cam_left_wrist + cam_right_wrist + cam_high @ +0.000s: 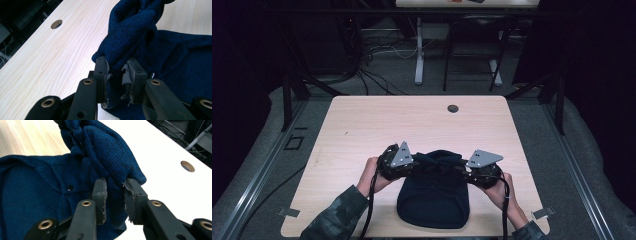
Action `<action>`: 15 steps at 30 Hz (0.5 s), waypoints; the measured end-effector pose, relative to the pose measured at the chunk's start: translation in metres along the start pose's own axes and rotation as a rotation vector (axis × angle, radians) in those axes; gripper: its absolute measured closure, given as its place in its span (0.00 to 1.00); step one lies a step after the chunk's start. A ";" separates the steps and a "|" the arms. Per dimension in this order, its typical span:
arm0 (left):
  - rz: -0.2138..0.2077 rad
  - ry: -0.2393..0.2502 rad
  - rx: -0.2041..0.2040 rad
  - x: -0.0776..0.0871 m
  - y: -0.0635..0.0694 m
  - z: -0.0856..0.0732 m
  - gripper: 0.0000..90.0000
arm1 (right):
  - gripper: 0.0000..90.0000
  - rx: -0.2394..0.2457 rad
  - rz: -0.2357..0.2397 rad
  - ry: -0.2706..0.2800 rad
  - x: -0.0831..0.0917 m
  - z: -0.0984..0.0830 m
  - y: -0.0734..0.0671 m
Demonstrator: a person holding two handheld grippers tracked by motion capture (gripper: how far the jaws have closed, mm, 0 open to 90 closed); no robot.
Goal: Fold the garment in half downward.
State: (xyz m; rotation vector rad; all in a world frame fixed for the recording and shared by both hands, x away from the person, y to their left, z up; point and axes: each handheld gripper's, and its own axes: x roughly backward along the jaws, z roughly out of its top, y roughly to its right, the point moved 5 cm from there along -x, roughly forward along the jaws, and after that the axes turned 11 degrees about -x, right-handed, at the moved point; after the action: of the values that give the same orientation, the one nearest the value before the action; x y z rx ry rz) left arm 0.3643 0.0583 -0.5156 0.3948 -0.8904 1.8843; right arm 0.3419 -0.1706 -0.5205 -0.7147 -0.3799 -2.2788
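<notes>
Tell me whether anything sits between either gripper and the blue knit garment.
Nothing does. The left gripper and the right gripper each already have a fold of the garment pinched in their jaws.

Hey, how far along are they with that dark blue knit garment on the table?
Done: both grippers have a hold. The left gripper and the right gripper are each shut on a fold of the dark blue knit garment, at its far edge. In hand: that edge is bunched and raised between them, while the near part lies flat on the wooden table. Left: probably the fold or spread itself; no finished shape yet.
</notes>
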 end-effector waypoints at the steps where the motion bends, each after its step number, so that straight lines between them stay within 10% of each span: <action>1: -0.001 0.002 -0.004 0.001 0.001 0.000 0.82 | 0.82 -0.001 -0.002 0.004 0.001 -0.001 -0.001; 15: -0.040 0.028 0.001 0.007 0.022 -0.009 0.85 | 0.90 0.013 0.005 -0.025 0.008 -0.013 -0.016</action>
State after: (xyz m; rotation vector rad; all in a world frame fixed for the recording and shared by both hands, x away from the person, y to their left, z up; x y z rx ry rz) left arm 0.3422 0.0635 -0.5263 0.3836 -0.8574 1.8494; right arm 0.3204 -0.1699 -0.5273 -0.7379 -0.4037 -2.2624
